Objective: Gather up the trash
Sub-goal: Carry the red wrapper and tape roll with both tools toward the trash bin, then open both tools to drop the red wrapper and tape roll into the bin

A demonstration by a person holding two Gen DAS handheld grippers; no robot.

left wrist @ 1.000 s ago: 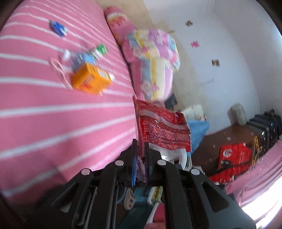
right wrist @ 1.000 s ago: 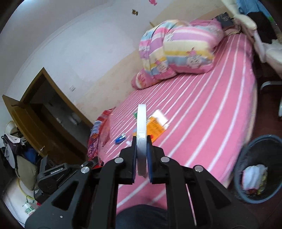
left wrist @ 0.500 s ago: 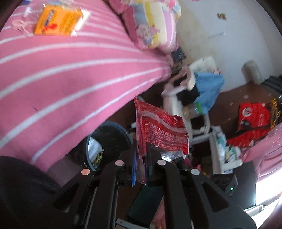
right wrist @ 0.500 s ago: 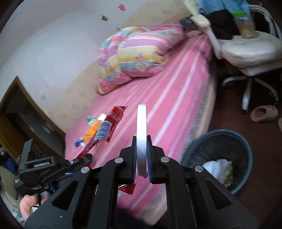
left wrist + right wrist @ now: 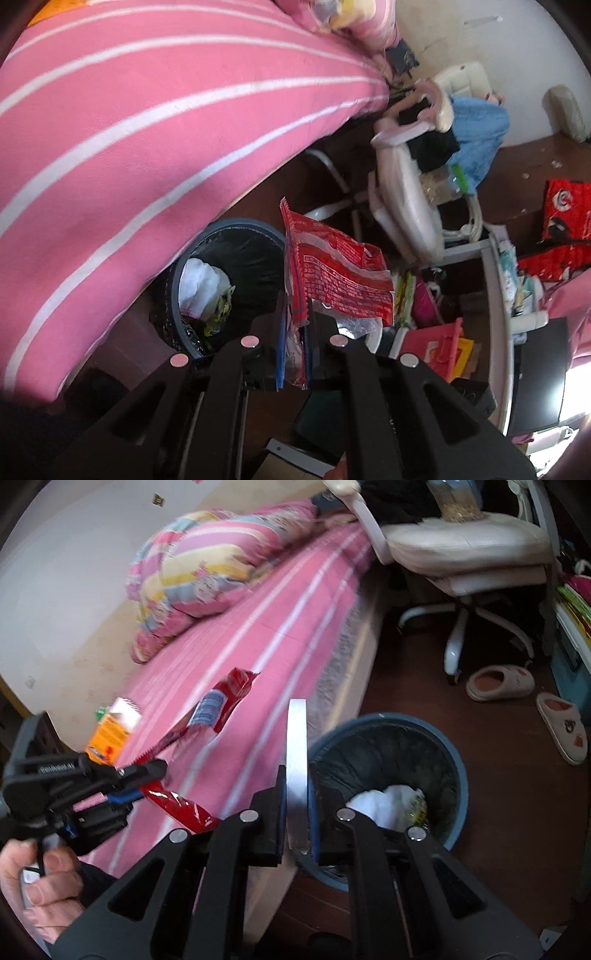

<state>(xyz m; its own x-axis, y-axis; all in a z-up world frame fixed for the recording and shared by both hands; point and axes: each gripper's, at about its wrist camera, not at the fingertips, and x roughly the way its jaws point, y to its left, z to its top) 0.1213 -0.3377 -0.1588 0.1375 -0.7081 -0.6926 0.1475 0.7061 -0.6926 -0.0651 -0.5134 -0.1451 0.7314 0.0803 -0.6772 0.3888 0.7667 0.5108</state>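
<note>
The left gripper (image 5: 147,771) body carries a white label, roughly "GenRobot.AI"

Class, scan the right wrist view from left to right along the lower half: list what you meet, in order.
Hand → left claw → red wrapper → white disc → bin → slippers

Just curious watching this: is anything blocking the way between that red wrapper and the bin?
Nothing visible does. The red wrapper, clamped in the left gripper, hangs beside the bed's edge, and the bin's mouth lies open below, with only some trash at the bottom.
</note>
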